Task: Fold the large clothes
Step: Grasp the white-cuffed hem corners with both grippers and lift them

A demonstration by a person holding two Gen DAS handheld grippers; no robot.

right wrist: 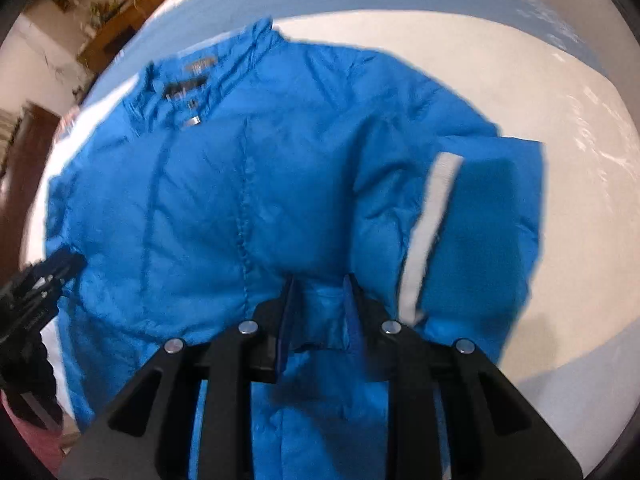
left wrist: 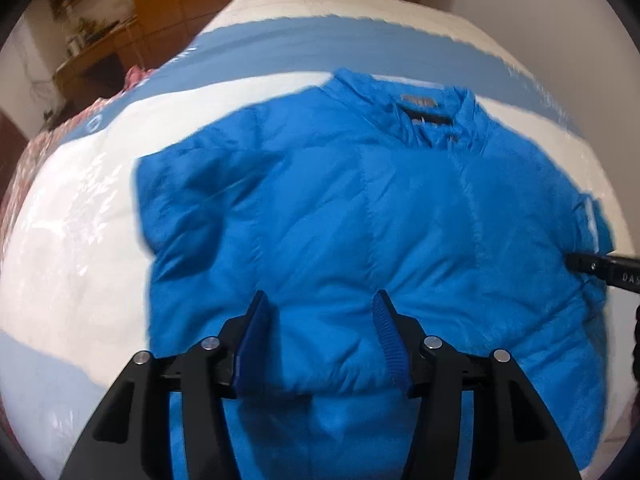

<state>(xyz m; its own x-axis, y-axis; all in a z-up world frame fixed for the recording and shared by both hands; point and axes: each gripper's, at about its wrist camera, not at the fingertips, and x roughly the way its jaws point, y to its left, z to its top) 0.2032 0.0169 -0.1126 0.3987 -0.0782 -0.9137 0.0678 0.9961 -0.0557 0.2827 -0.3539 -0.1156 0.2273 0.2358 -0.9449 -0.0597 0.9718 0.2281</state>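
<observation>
Closest to my lenses is the bottom hem of the blue puffer jacket (left wrist: 360, 216), and both my tools are on it: my right gripper (right wrist: 319, 308) has its jaws pinched in on a bunched fold of hem fabric, while my left gripper (left wrist: 320, 320) has its jaws spread fairly wide with the puffy edge bulging between them, so I can't tell if that one really has a hold or is only resting there. The jacket lies face up and mostly flat on the bed, collar (right wrist: 192, 76) at the far end, zipper running down the middle, one sleeve (right wrist: 480, 216) with a white stripe folded in along the side. My guess is it'll handle light and squishy but slick, since that nylon shell looks like it'd slide out of a shallow pinch, and the filling will want to spring back after each fold. I'd grab deep at the hem corners or along a quilted seam, not the smooth panels. Underneath is a white and light blue bedcover (left wrist: 80, 240) that looks shiny, maybe plastic-covered, so probably slippery too. Beyond that there's a wooden shelf unit (left wrist: 92, 32) with clutter in the far left corner, and something pink (left wrist: 24, 168) off the bed's left side.
</observation>
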